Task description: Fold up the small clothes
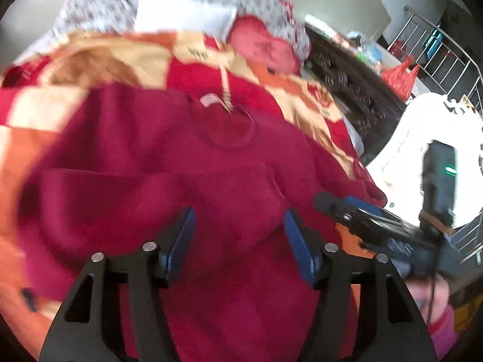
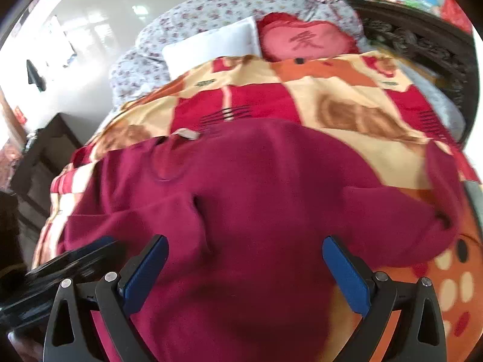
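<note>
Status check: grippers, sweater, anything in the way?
Left gripper open, empty. Right gripper open, empty. Sweater spread on blanket, sleeves folded in. Nothing blocking.

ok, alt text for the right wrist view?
A dark red sweater lies spread on a red, orange and cream patterned blanket, with the open right gripper over its lower part, holding nothing. Behind are a white pillow and a red cushion.
</note>
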Demonstrator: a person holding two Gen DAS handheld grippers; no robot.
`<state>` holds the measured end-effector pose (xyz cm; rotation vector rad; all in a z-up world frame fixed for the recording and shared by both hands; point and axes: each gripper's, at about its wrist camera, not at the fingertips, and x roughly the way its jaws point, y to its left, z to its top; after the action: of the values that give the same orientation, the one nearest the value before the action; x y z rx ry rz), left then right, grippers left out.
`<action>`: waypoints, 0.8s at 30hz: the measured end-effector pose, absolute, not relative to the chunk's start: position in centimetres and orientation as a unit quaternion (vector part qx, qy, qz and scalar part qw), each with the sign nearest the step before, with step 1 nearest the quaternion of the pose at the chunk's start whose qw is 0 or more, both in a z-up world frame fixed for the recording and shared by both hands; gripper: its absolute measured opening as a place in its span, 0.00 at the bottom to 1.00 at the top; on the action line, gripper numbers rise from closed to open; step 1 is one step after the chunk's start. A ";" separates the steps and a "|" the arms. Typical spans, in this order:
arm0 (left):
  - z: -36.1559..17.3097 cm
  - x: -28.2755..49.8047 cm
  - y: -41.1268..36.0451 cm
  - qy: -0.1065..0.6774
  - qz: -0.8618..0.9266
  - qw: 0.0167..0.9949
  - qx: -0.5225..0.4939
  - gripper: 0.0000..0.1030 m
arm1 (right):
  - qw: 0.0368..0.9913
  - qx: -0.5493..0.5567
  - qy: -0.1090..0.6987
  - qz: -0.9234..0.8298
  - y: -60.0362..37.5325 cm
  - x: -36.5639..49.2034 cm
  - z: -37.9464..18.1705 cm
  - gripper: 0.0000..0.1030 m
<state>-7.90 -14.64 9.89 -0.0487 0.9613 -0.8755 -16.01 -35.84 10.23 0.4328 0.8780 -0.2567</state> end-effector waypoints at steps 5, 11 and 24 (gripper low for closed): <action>10.3 -6.3 -7.7 0.423 -0.322 0.847 0.021 0.60 | 0.878 0.182 0.432 -0.095 -33.5 -13.1 9.1 0.98; 7.0 -3.6 -3.7 0.466 -0.256 0.847 -0.006 0.60 | 0.875 0.111 0.465 -0.072 -31.7 -8.6 6.4 0.51; 7.0 -3.3 -4.7 0.463 -0.265 0.844 -0.052 0.60 | 0.913 0.057 0.378 -0.140 -36.3 -14.7 15.3 0.05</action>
<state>-3.34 -4.73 6.99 -0.1091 0.9780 -0.5586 -14.66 -36.28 15.30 0.1180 0.7780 -0.2884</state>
